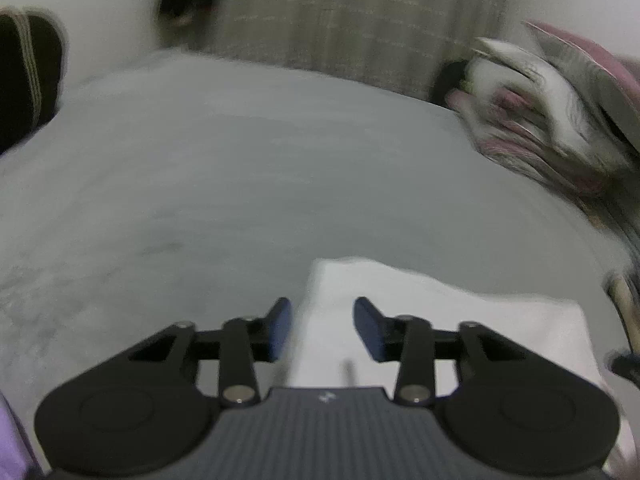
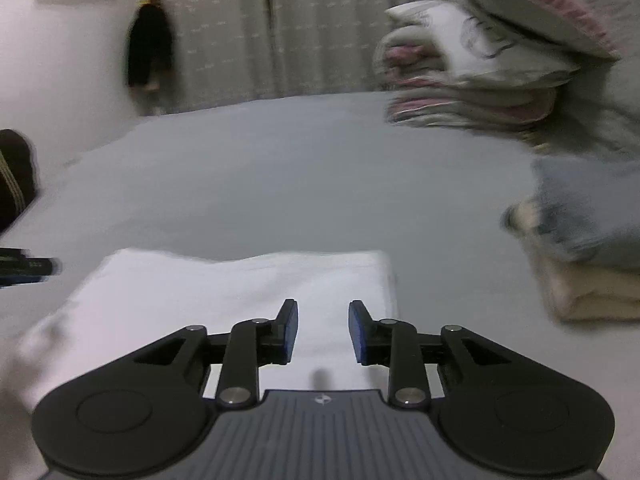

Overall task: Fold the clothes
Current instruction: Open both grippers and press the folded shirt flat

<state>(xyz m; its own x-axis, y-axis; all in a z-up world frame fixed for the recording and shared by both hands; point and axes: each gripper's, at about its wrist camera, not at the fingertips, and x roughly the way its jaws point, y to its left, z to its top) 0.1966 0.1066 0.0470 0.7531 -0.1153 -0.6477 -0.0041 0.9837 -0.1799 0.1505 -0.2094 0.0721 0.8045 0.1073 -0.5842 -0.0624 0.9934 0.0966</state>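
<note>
Both my jaws wide, empty | folded white cloth lies flat, long axis left-right on bed | edges motion-blurred

We were in a home bedroom: a wide bed under a smooth grey sheet, long beige woven curtains behind it, and a pile of grey-and-pink quilted bedding heaped at one side.

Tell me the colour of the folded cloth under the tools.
White folded cloth; the right wrist view shows it best.
</note>
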